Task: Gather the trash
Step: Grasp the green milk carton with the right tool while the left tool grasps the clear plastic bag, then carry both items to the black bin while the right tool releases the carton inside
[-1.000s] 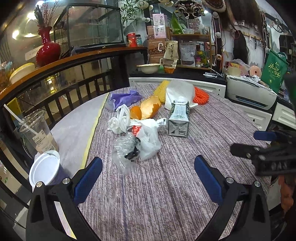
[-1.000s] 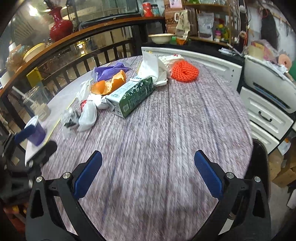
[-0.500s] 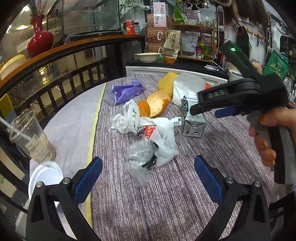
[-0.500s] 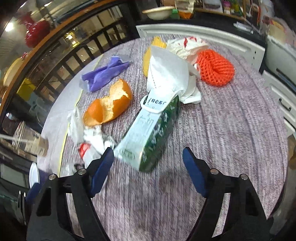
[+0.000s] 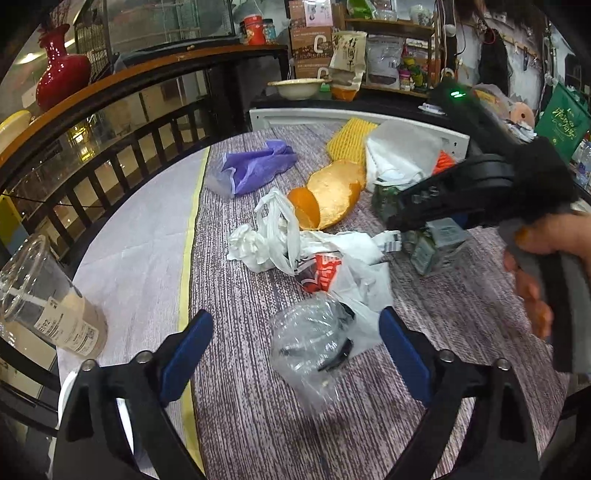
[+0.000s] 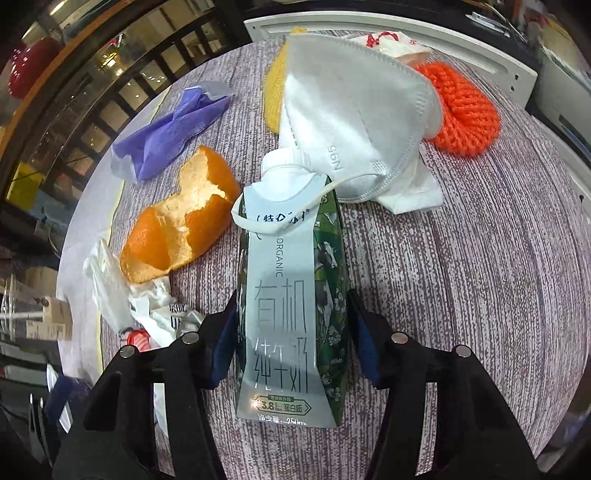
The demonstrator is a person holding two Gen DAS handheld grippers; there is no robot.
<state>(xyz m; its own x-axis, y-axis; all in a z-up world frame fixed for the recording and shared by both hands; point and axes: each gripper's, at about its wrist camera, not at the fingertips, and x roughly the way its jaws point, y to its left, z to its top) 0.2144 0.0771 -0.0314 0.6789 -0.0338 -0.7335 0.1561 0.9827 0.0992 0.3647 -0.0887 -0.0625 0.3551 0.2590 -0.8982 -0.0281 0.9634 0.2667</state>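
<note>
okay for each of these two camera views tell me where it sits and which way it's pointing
Left wrist: on the left gripper, angled down at a crumpled clear plastic bag; a hand shows.
Right wrist: on the right gripper, looking steeply down at the green-and-white milk carton between its closing fingers.
Shared: orange peel, purple wrapper, striped table.

left gripper (image 5: 295,343): jaws closing, wide | right gripper (image 6: 291,332): jaws closing

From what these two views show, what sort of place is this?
Probably a small shop or café: behind the round table stand shelves of packaged goods, a glass display case on a wooden counter and a takeaway drink cup.
</note>
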